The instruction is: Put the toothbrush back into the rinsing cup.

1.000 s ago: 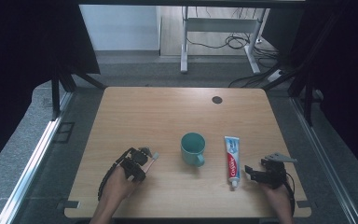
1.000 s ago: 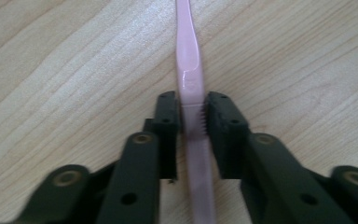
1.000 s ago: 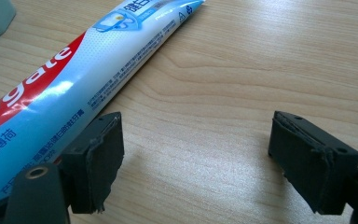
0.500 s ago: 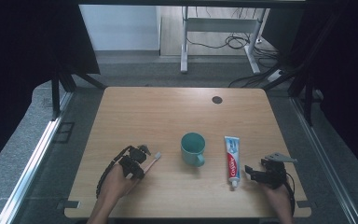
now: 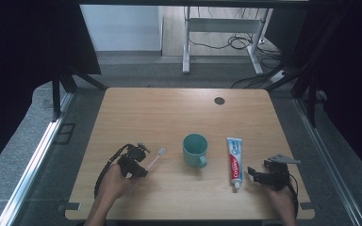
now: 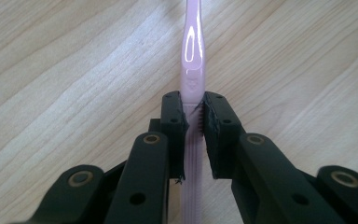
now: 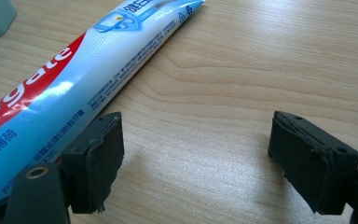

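Pink toothbrush [image 6: 192, 70], left of the teal mug [image 5: 195, 149], is being lifted slightly since a second ago, clamped in the left gripper [image 6: 193, 119]; the right gripper [image 7: 205, 158] is being kept wide apart, empty.

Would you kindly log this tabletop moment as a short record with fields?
surface: wooden table
left gripper: shut on the pink toothbrush, handle between the pads
right gripper: open, resting on the table just right of the toothpaste tube, gripping nothing
centre: teal mug, upright, handle toward the person
toothpaste tube lies flat, cap end toward the person
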